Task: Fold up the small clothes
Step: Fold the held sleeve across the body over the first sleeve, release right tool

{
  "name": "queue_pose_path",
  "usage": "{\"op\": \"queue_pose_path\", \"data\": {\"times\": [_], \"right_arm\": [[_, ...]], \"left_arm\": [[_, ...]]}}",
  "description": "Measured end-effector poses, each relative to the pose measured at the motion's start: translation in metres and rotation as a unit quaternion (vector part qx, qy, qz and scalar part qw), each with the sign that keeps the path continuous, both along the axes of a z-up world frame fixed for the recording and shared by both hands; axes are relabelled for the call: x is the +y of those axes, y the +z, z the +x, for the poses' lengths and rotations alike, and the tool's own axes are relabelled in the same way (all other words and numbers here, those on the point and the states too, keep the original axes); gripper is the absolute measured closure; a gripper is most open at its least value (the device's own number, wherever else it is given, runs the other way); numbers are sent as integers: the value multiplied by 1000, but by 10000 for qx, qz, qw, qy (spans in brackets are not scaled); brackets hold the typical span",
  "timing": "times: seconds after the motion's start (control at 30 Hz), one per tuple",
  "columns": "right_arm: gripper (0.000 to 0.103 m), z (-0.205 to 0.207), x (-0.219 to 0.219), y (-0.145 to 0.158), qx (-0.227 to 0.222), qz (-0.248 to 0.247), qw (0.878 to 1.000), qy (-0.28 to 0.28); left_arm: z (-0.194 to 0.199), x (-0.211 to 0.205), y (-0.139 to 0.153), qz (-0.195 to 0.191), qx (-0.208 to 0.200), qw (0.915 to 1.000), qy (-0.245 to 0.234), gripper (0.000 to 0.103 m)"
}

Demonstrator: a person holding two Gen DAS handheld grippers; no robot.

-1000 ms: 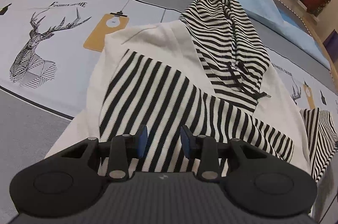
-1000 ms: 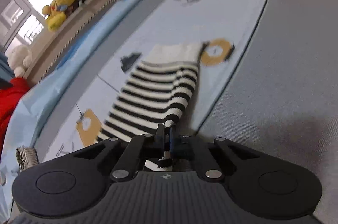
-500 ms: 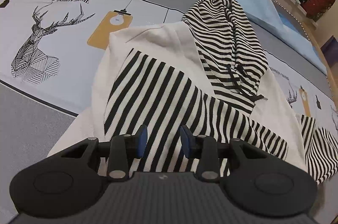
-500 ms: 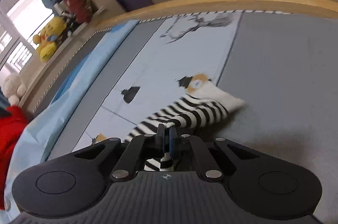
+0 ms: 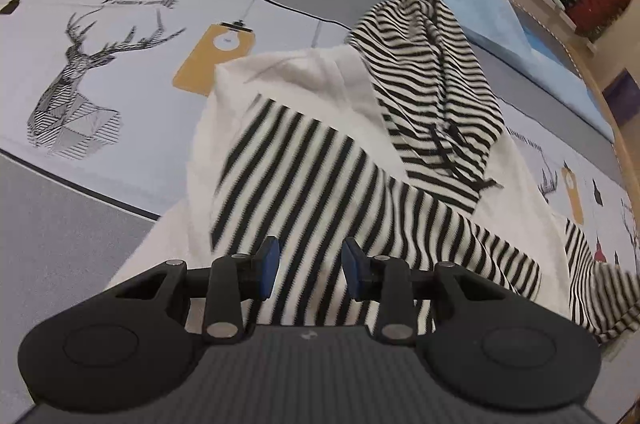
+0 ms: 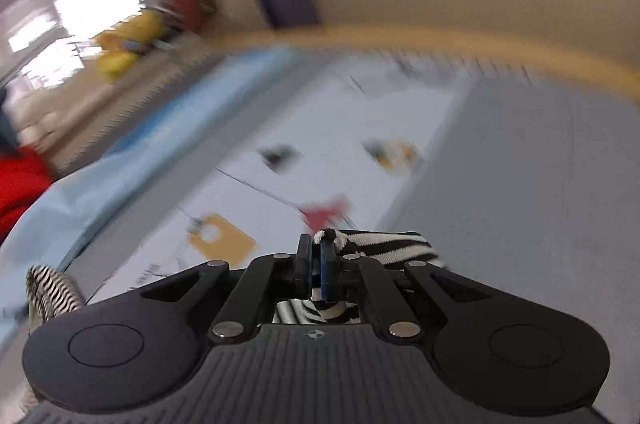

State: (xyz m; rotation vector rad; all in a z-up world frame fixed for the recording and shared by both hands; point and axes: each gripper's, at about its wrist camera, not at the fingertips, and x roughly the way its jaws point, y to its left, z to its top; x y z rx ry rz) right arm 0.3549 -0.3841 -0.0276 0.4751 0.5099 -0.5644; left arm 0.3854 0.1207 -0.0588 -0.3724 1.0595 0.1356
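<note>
- Left wrist view: the left gripper [image 5: 307, 266] hovers with fingers apart, holding nothing, over the hoodie [image 5: 340, 160] spread on the bed [image 5: 80, 216]; the striped hood [image 5: 432, 72] lies toward 1 o'clock.
- Right wrist view, blurred: the right gripper [image 6: 317, 264] is clenched on the striped sleeve [image 6: 384, 248], which trails toward 2 o'clock.

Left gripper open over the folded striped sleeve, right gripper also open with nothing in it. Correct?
Not quite. The right gripper is shut on the striped sleeve, as the right wrist view shows: fabric is pinched between its fingers. The left gripper is indeed open over the hoodie.
</note>
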Motion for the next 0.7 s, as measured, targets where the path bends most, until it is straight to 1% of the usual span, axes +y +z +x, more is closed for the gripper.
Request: {"op": "queue_pose_path", "data": {"times": [0.03, 0.07, 0.1, 0.13, 0.17, 0.2, 0.23, 0.27, 0.3, 0.33, 0.4, 0.43, 0.47, 0.5, 0.53, 0.57, 0.6, 0.63, 0.67, 0.7], "right_arm": [[100, -1, 21, 7, -146, -233, 9990, 364], [100, 0, 48, 13, -279, -443, 9944, 914], [100, -1, 75, 16, -380, -631, 9850, 1560], [100, -2, 107, 16, -427, -795, 9656, 2439], [100, -3, 135, 13, -357, -914, 9393, 3288], [100, -6, 167, 5, -166, -1055, 9003, 4220], [100, -8, 188, -5, 60, -1059, 8714, 4790], [99, -9, 206, -17, 397, -912, 8438, 5274], [99, -9, 219, -29, 745, -732, 8228, 5587], [99, -9, 228, -42, 1096, -580, 8052, 5799], [98, -8, 238, -58, 1568, -484, 7835, 5994], [94, -6, 238, -61, 1682, -451, 7790, 6023], [94, -4, 236, -62, 1727, -398, 7804, 5996], [91, -4, 234, -59, 1707, -318, 7857, 5937], [85, 1, 227, -56, 1650, -181, 7934, 5856], [80, 5, 219, -55, 1569, -34, 8033, 5745], [65, 10, 210, -54, 1475, 123, 8160, 5589], [56, 16, 200, -53, 1376, 327, 8331, 5347], [48, 22, 193, -54, 1339, 529, 8472, 5114], [48, 28, 186, -60, 1343, 739, 8566, 4926]], "left_arm": [[0, 4, 0, -2, 9, 10000, 80, 65], [0, 7, 0, 10, 15, 9999, 141, 65], [1, 10, 0, 22, 16, 9998, 185, 65], [1, 13, 0, 38, 11, 9997, 238, 65], [2, 15, 0, 42, 10, 9996, 270, 65], [2, 17, 1, 33, 7, 9996, 295, 65], [3, 18, 1, 16, 7, 9995, 323, 65], [3, 19, 0, -10, 12, 9994, 346, 65], [4, 19, 0, -41, 26, 9993, 357, 65], [4, 19, -2, -73, 47, 9993, 365, 65], [5, 19, -4, -143, 84, 9991, 380, 65], [6, 19, -5, -179, 93, 9990, 388, 65], [6, 18, -6, -210, 99, 9989, 398, 65], [7, 18, -6, -238, 105, 9988, 413, 65], [7, 17, -6, -254, 111, 9987, 424, 65], [8, 16, -7, -269, 118, 9986, 433, 65], [9, 15, -7, -283, 119, 9986, 440, 65], [10, 14, -7, -296, 115, 9985, 444, 65], [11, 13, -7, -299, 113, 9985, 448, 65], [12, 11, -7, -300, 111, 9985, 447, 65]]}}
